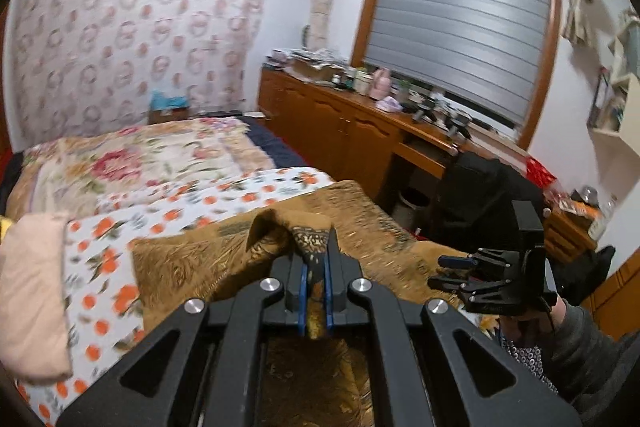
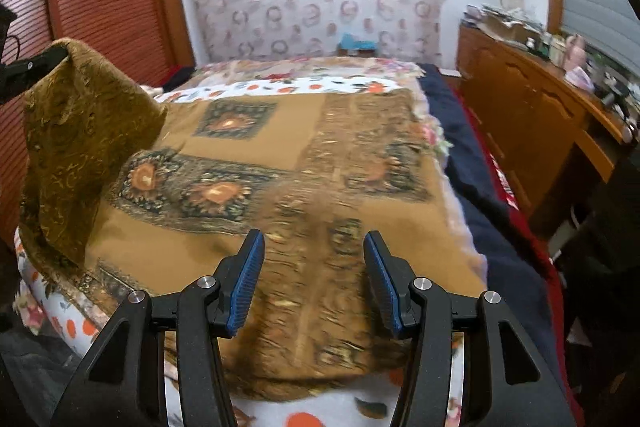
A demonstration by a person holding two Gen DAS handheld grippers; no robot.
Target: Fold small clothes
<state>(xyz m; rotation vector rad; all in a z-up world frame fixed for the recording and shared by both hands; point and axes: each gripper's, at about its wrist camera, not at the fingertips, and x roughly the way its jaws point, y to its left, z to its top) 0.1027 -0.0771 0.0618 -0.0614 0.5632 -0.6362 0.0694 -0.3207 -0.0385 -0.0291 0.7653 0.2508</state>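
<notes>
A brown patterned cloth [image 2: 280, 131] lies spread over the bed. My left gripper [image 1: 316, 267] is shut on one corner of this cloth [image 1: 276, 227], and the fabric bunches up between the blue pads. In the right wrist view that raised corner [image 2: 80, 131] hangs at the far left, well above the bed, below the left gripper [image 2: 24, 71]. My right gripper [image 2: 314, 267] hovers open over the near part of the cloth with nothing between its fingers. It also shows at the right of the left wrist view as the right gripper [image 1: 452, 271], held by a hand in a grey sleeve.
The bed has an orange-flowered sheet [image 1: 200, 203] and a floral quilt [image 1: 132, 159] farther back. A pale pink folded piece [image 1: 32, 291] lies at the left. A wooden cabinet [image 1: 340, 123] with clutter runs along the right, with a black chair [image 1: 480, 195] beside it.
</notes>
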